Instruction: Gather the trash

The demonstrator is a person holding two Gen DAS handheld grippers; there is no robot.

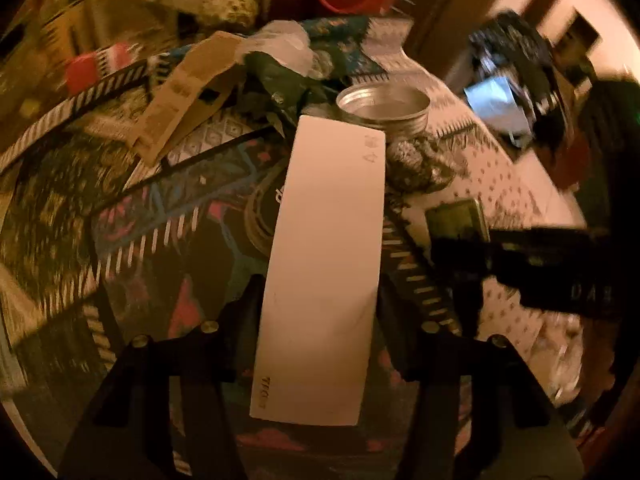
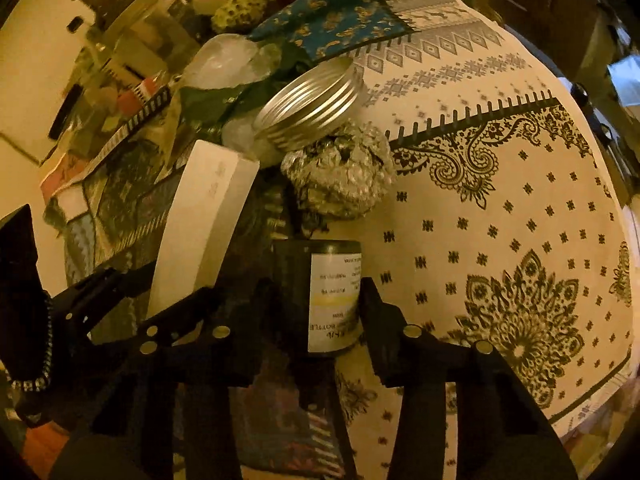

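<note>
Fingers [image 1: 245, 320] of the left gripper [image 1: 320, 286] stand at middling width, close against both long sides of the white box [image 1: 324, 260]. Whether they press it cannot be told.

1. Tablecloth [image 2: 520, 200]: patterned, and bears all items listed.
2. White box: long and flat, between the left jaws. Small print at each end, too blurred to read.
3. Metal screw lid [image 2: 312, 108]: tilted, touching the foil ball below it.
4. Foil ball [image 2: 340, 172]: crumpled, loose, just beyond the bottle.
5. Bottle [image 2: 332, 300]: small and dark, clamped at narrow width by the right gripper [image 2: 318, 292]. On its white label, seen upside down, "BOTTLE" is legible; other lines are too small.

Step in hand, as judged: grasping two pieces of trash at once. The next move calls for a firm hold on the box, then a straight lift clear of lid and foil.
</note>
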